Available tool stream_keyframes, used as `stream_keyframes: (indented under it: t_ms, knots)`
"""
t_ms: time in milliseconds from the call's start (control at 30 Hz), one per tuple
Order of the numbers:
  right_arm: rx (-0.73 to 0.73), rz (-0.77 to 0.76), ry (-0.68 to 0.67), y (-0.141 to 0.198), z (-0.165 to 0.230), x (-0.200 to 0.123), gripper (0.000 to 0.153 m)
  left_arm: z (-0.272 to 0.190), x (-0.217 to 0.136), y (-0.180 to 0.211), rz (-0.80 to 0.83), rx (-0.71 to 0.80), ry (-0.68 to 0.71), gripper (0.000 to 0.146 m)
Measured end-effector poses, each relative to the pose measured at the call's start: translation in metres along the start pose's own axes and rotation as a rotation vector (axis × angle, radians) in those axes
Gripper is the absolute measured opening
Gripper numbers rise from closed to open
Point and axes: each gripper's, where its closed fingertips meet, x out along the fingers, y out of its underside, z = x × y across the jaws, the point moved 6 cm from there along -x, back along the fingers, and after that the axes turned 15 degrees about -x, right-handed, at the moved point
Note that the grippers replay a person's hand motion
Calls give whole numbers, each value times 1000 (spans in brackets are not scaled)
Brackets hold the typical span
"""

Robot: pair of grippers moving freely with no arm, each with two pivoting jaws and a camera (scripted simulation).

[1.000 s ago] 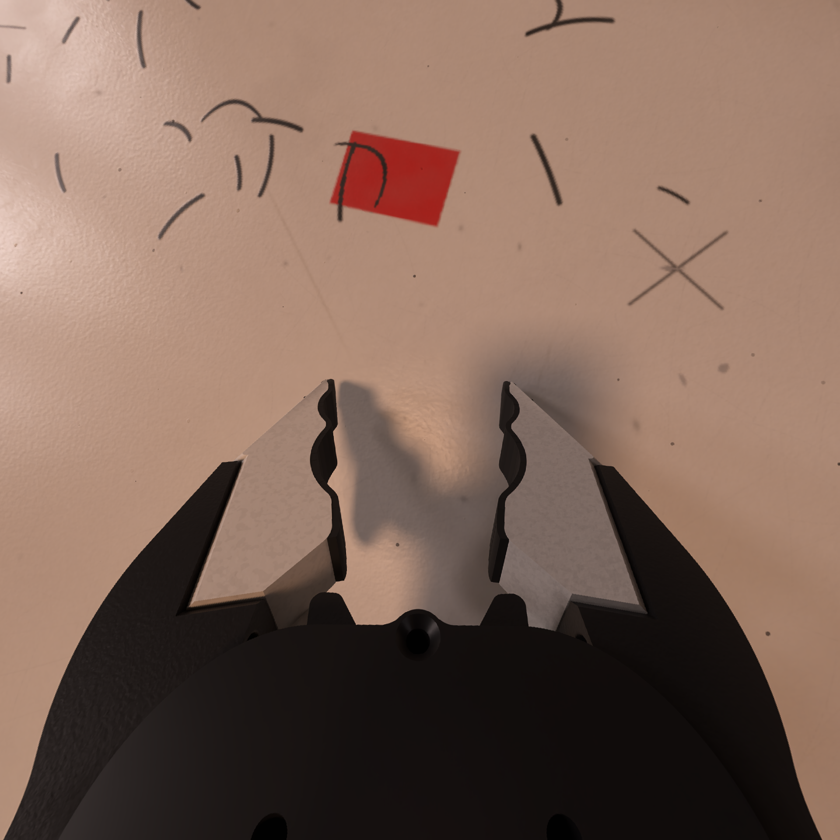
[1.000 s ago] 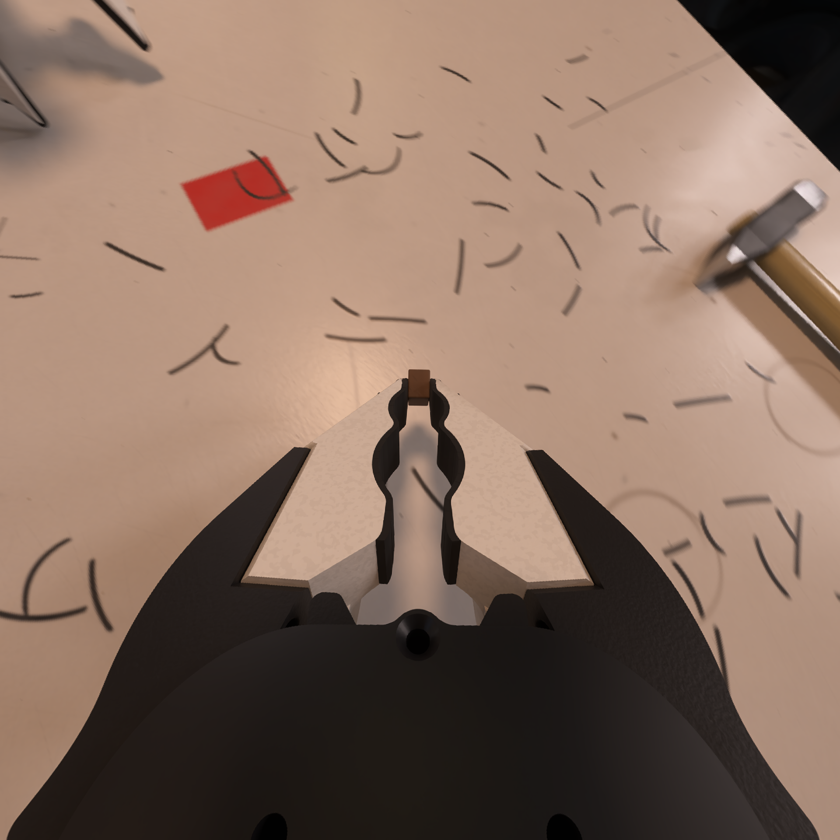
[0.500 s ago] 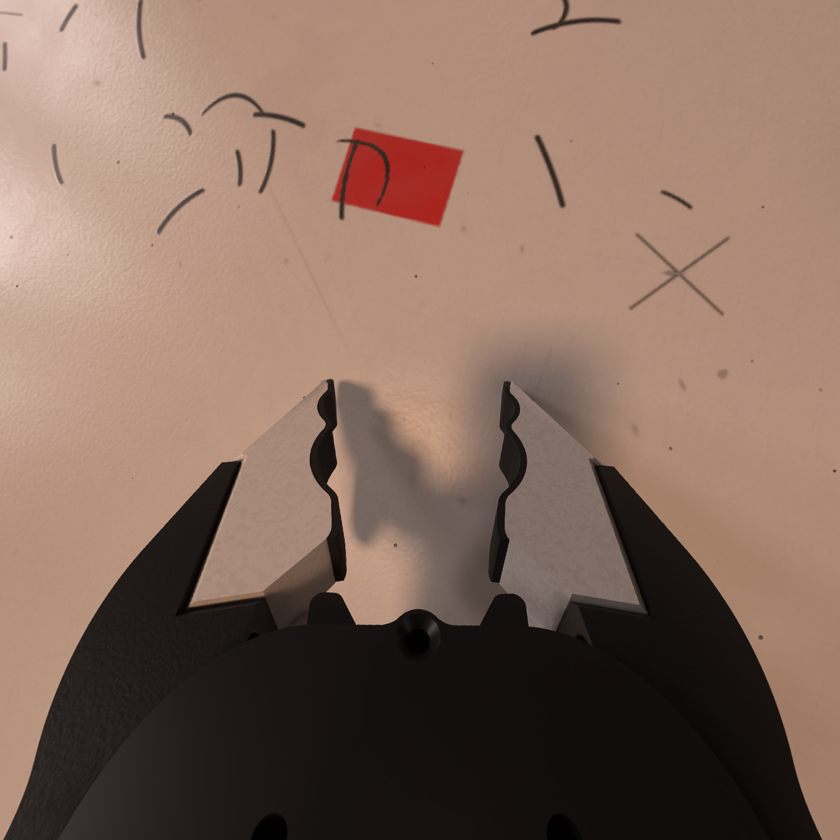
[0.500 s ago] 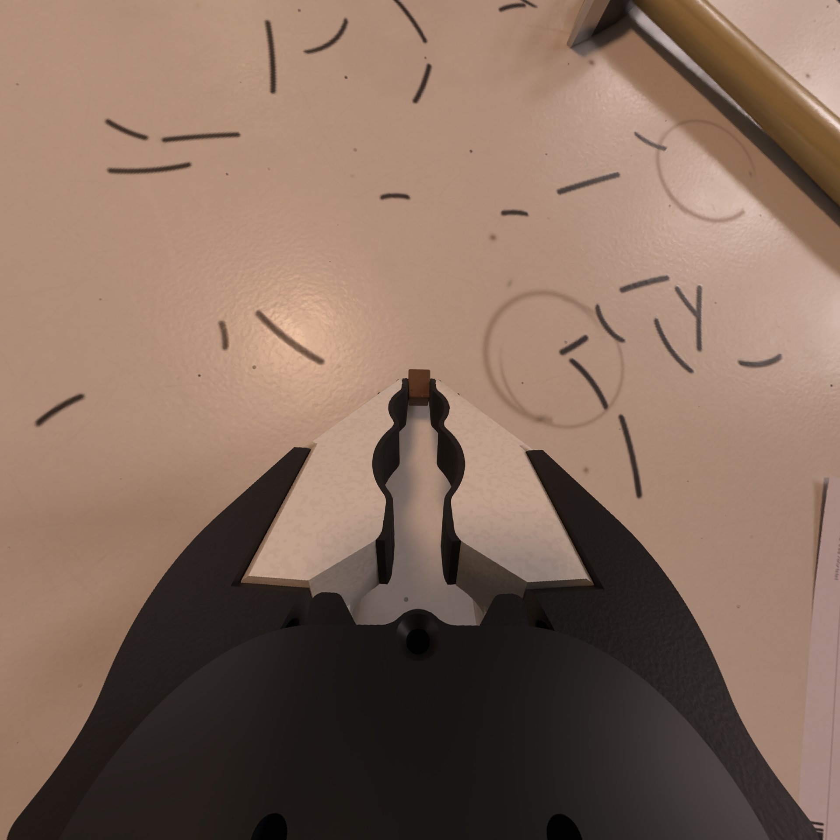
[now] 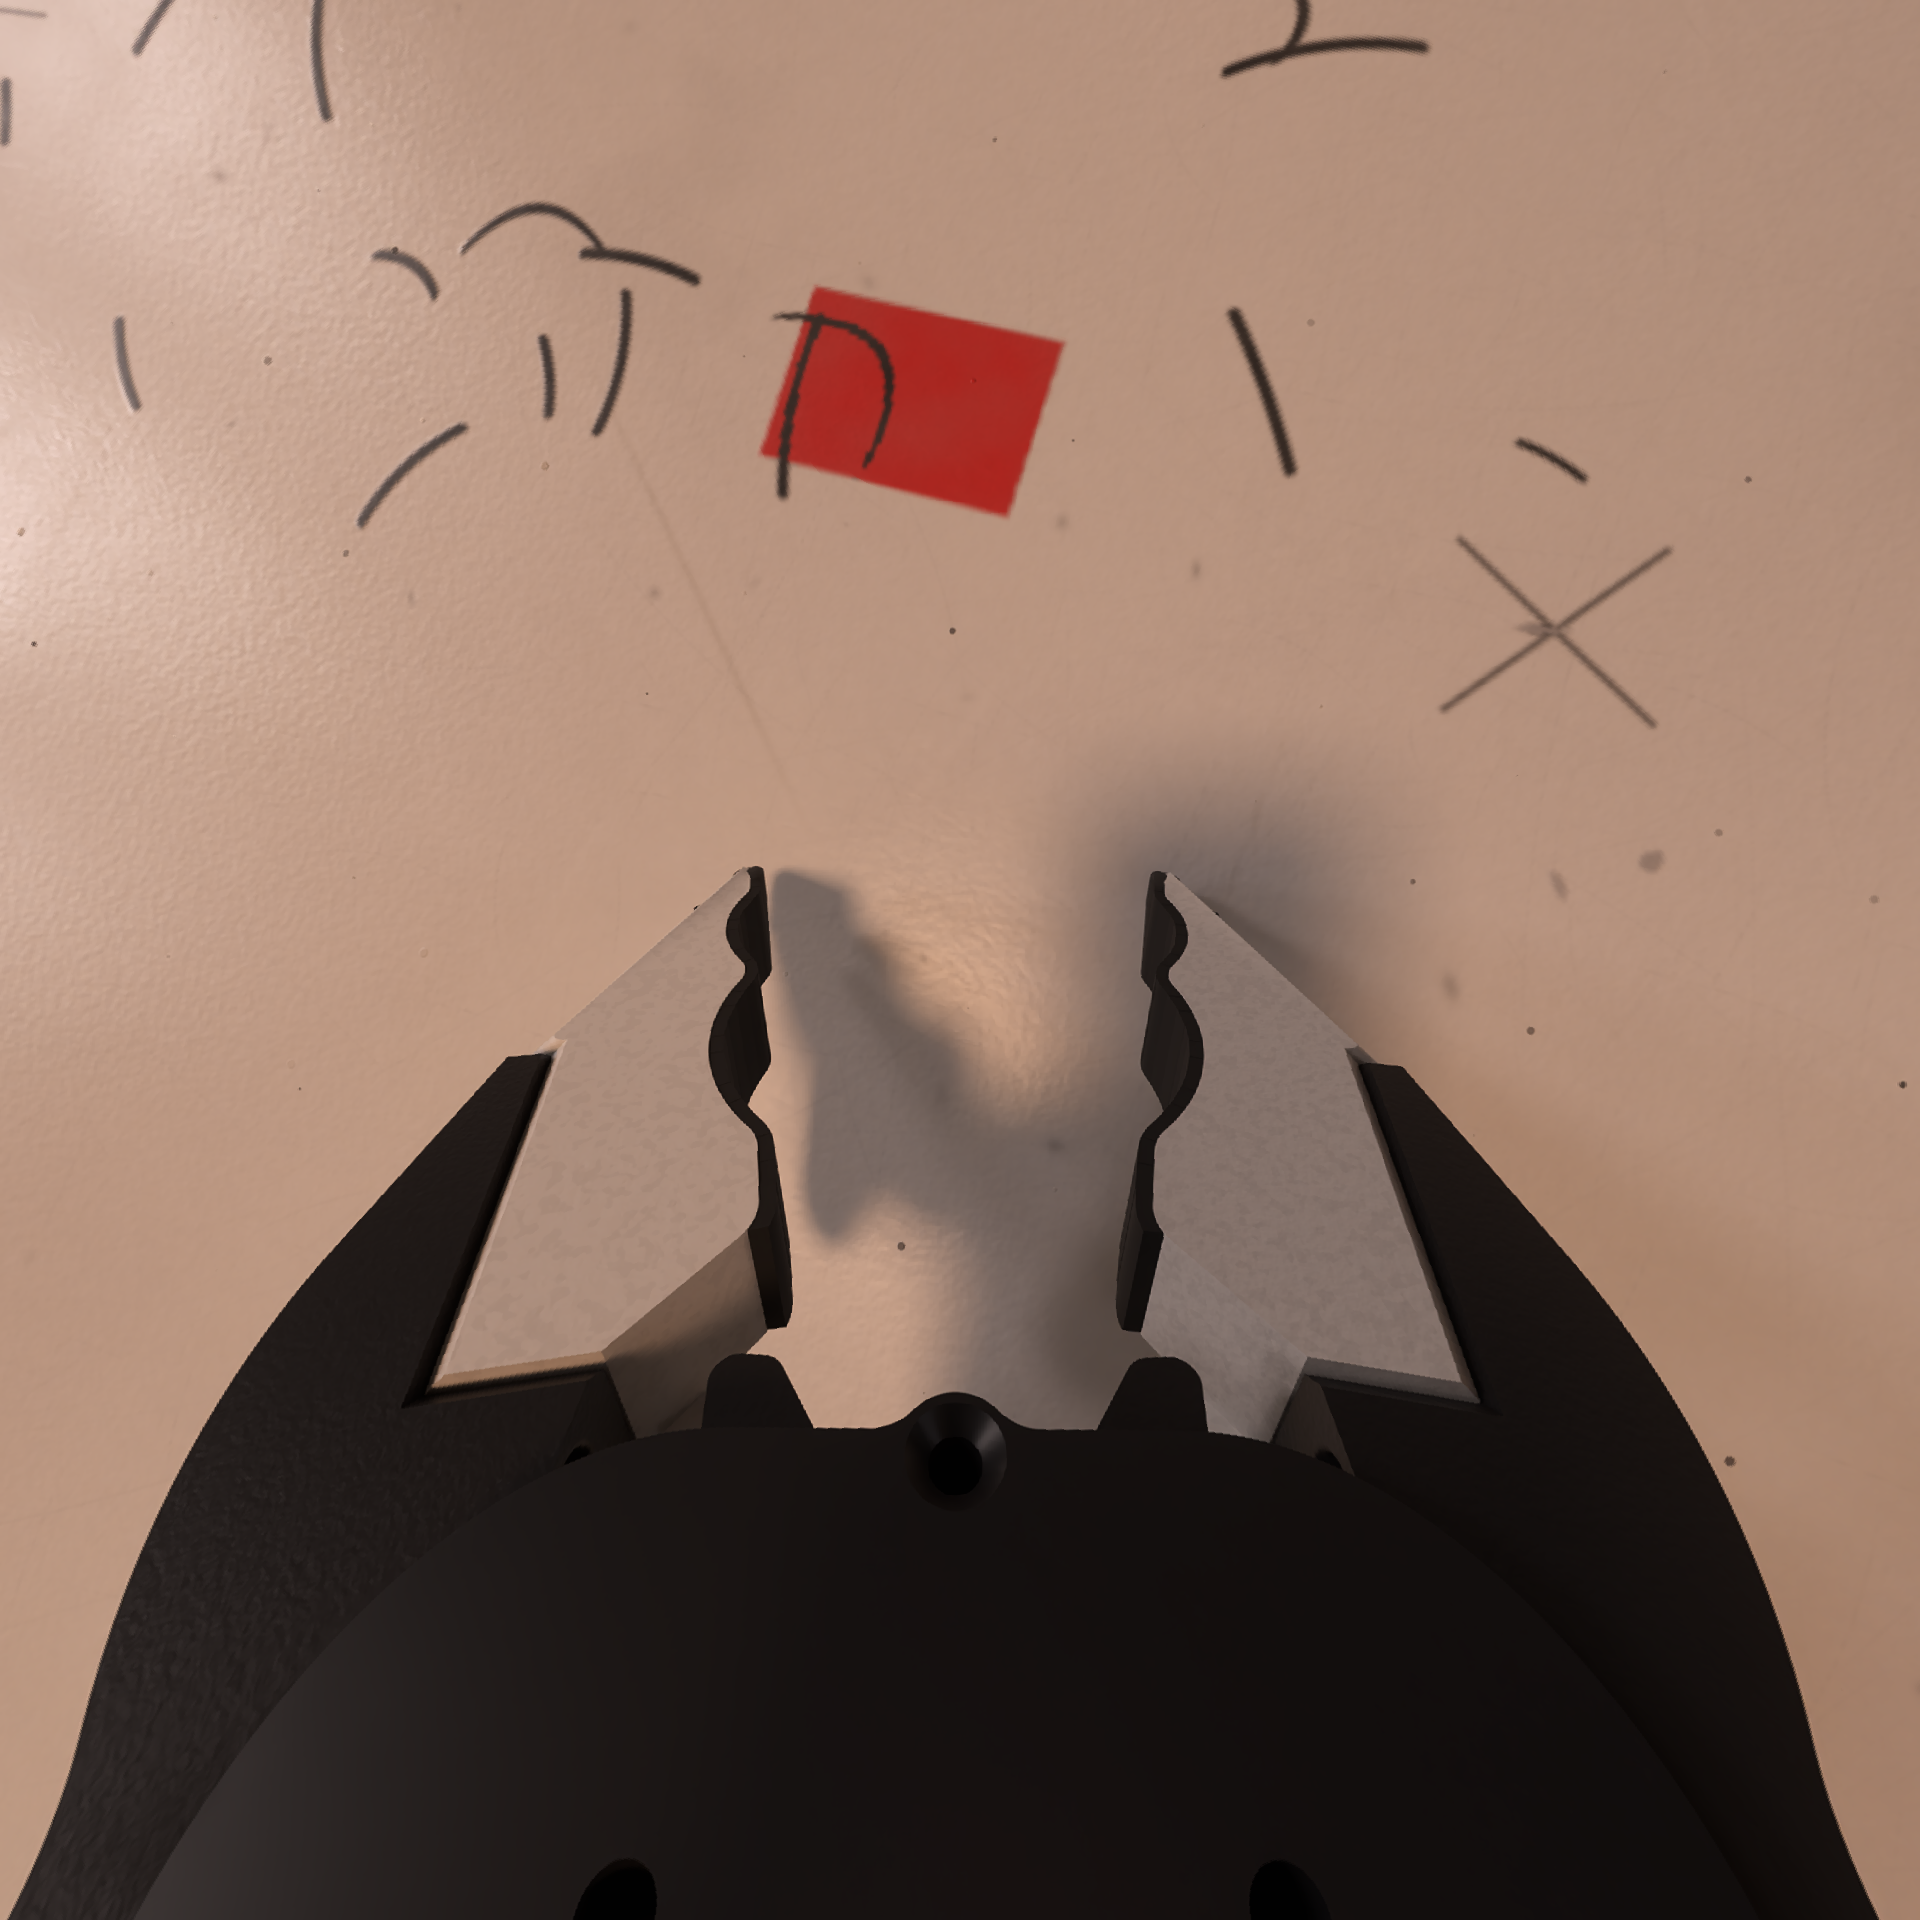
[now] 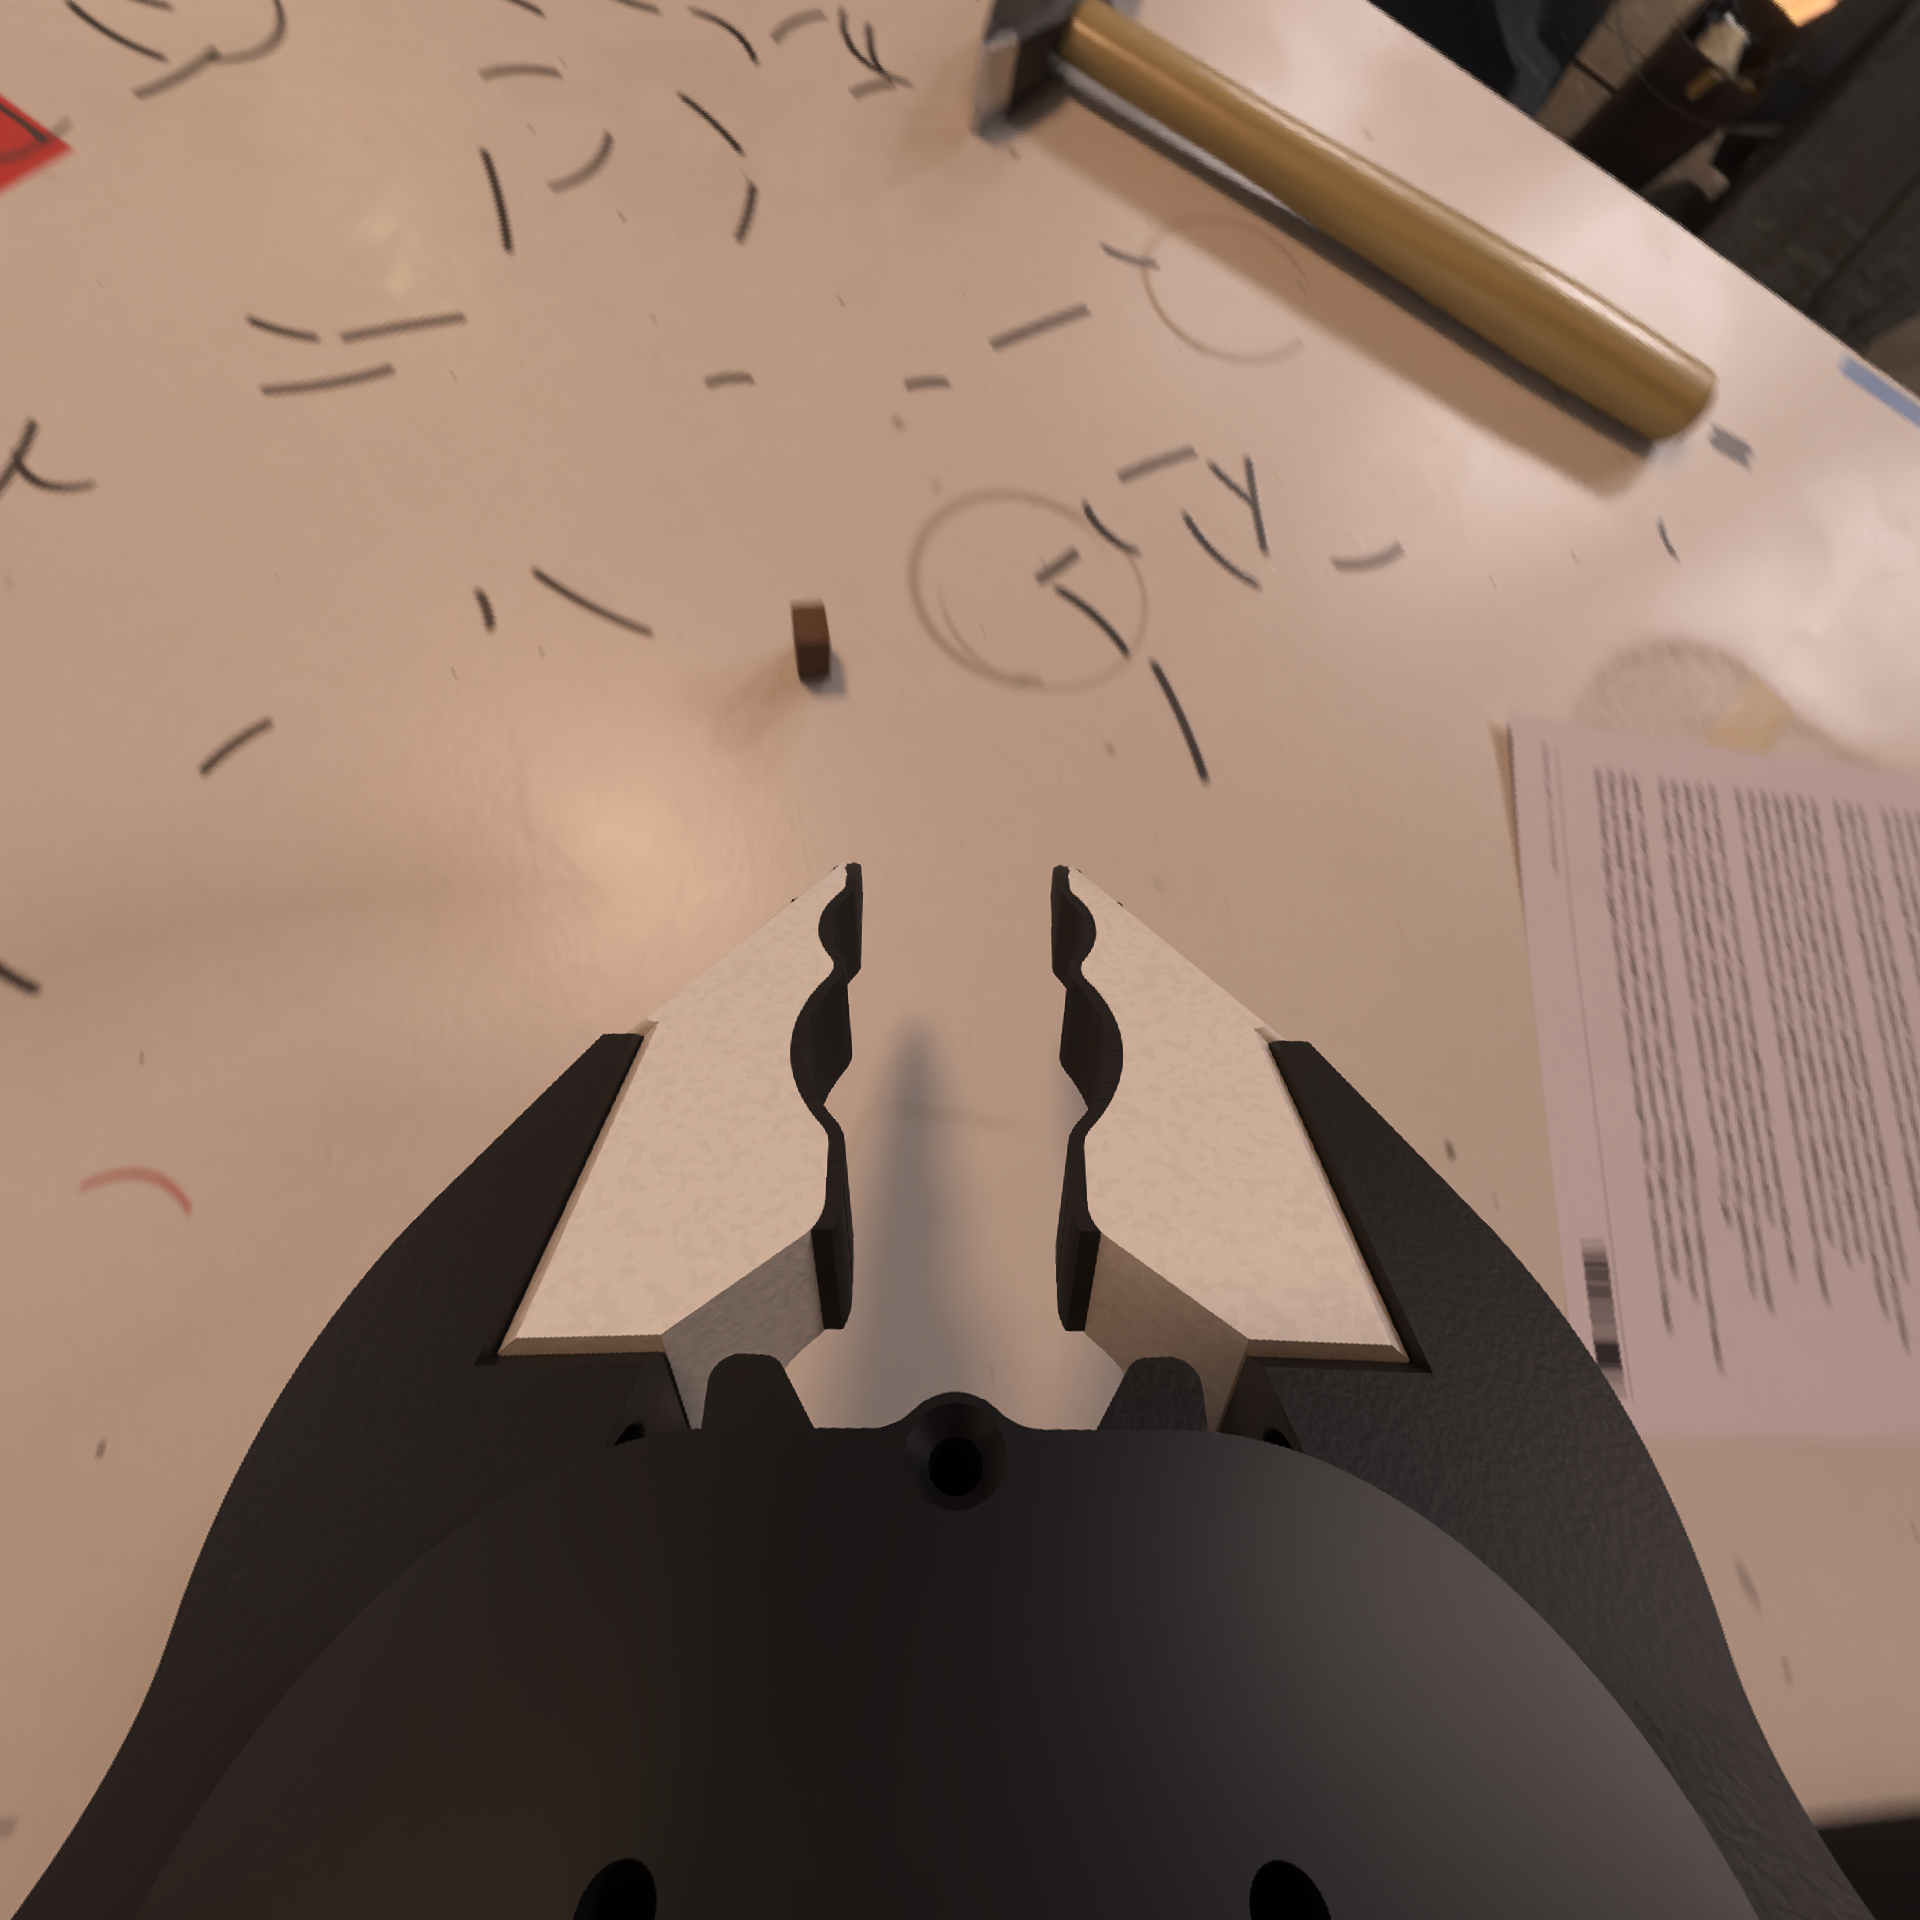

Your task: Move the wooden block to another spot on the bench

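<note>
The small brown wooden block (image 6: pixel 808 643) stands on the pale bench (image 6: pixel 623 831) in the right wrist view, ahead of and a little left of my right gripper (image 6: pixel 956 878), just left of a drawn circle. My right gripper is open and empty, well back from the block. My left gripper (image 5: pixel 958 883) is open and empty, close above the bare bench (image 5: pixel 312 727), with a red rectangle mark (image 5: pixel 914 400) ahead of it. The block does not show in the left wrist view.
A hammer with a wooden handle (image 6: pixel 1382 223) lies at the far right near the bench edge. A printed sheet of paper (image 6: pixel 1725 1060) lies to the right of my right gripper. Dark scribbles cover the bench; a drawn cross (image 5: pixel 1553 629) is at the right.
My right gripper has opened and let go of the wooden block, then drawn back from it; the block now stands on the bench. The left gripper has barely moved.
</note>
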Motion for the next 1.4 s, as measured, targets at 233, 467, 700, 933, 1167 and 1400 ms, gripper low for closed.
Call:
stream_keyframes:
  t_ms: [233,467,700,933,1167,1400]
  knots:
    - [71,65,29,54,20,-44,36,-1,0,0,1,-7,-10,73]
    - [106,65,40,82,41,-66,30,-1,0,0,-2,-17,-15,73]
    - [28,-54,-44,50,74,-45,21,-3,0,-1,-2,-19,-25,73]
    - [-162,-161,-176,-13,125,10,37,-4,0,0,-9,-18,-27,73]
    - [-288,-179,-251,-45,131,57,38,-4,0,1,-23,-11,-19,72]
    - [-312,-205,-331,-60,125,67,38,-4,0,1,-25,-10,-15,73]
